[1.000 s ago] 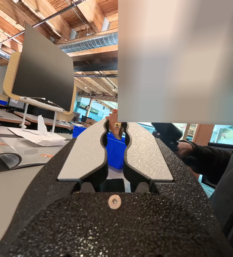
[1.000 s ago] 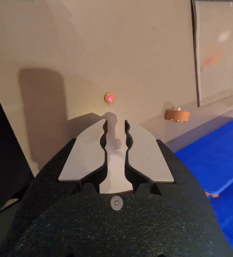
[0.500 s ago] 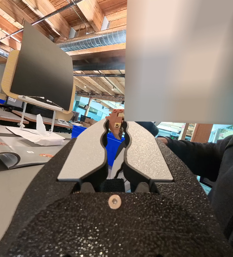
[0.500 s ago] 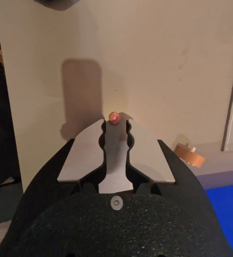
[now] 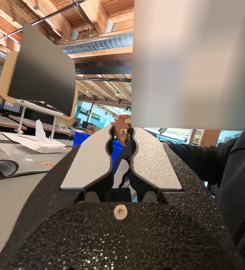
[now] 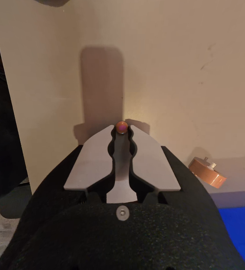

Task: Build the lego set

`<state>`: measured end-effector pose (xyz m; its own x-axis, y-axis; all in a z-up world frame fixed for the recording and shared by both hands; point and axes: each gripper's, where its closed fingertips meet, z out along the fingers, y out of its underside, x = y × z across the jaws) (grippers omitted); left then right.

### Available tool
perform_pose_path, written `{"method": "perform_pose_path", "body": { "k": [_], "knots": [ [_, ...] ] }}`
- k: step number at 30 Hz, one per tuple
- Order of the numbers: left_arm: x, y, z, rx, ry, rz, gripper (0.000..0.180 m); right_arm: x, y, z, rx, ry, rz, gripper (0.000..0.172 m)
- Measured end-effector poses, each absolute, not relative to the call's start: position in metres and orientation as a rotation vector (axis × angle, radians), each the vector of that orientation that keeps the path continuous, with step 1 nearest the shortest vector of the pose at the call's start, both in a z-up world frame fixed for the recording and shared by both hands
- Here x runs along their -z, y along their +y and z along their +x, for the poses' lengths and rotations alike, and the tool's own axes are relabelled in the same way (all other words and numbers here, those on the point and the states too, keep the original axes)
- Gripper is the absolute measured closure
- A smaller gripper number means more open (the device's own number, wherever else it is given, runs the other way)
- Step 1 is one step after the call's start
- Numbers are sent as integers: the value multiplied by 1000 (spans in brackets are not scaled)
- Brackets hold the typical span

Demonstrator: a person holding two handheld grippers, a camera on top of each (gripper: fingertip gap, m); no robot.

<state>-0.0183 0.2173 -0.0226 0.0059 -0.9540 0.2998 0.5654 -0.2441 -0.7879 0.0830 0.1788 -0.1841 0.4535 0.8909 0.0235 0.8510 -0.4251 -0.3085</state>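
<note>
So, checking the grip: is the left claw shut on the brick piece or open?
Shut: both fingers press the brown brick piece.

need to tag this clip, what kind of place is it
Probably an open-plan workshop or lab in a converted industrial building: exposed timber ceiling beams, a bare metal air duct, and rows of work tables with a blue bin.

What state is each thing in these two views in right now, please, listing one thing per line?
Left gripper: closed on the brown brick assembly, raised off the table.
Right gripper: closed around the small orange bead at its tips.
Orange round piece: lying tilted on the table.
Booklet: open, lying flat.
Blue bin: upright.
</note>
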Motion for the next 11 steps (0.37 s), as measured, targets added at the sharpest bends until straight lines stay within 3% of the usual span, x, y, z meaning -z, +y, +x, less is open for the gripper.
{"method": "perform_pose_path", "body": {
  "k": [4, 11],
  "knots": [
    [22, 217, -20, 1570, 534, -980, 161, 154, 194, 77, -235, -1394, -2371, 156],
    [15, 217, -30, 1621, 460, -903, 161, 26, 216, 17, -336, -1338, -2107, 156]
  ]
}}
